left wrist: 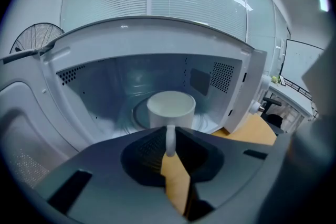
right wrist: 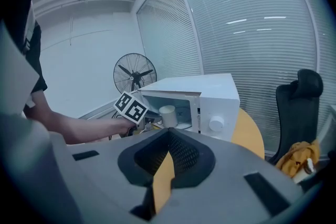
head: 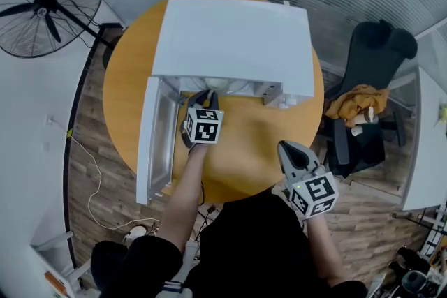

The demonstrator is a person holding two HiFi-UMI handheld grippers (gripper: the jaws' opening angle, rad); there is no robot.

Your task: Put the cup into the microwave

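Note:
A white microwave (head: 230, 38) stands on the round yellow table (head: 244, 150) with its door (head: 152, 143) swung open to the left. My left gripper (left wrist: 170, 136) is shut on the handle of a white cup (left wrist: 170, 107). It holds the cup upright in the mouth of the oven, over the glass turntable (left wrist: 137, 113). In the head view the left gripper (head: 204, 98) reaches under the oven's top edge, which hides the cup. From the right gripper view the cup (right wrist: 168, 115) shows inside the opening. My right gripper (head: 293, 150) hovers at the table's near right edge, shut and empty.
A standing fan (head: 45, 0) is at the far left on the floor. A black office chair (head: 370, 80) with a yellow cloth (head: 356, 105) stands right of the table, beside a white desk (head: 422, 150). A cable (head: 94, 185) runs over the wooden floor.

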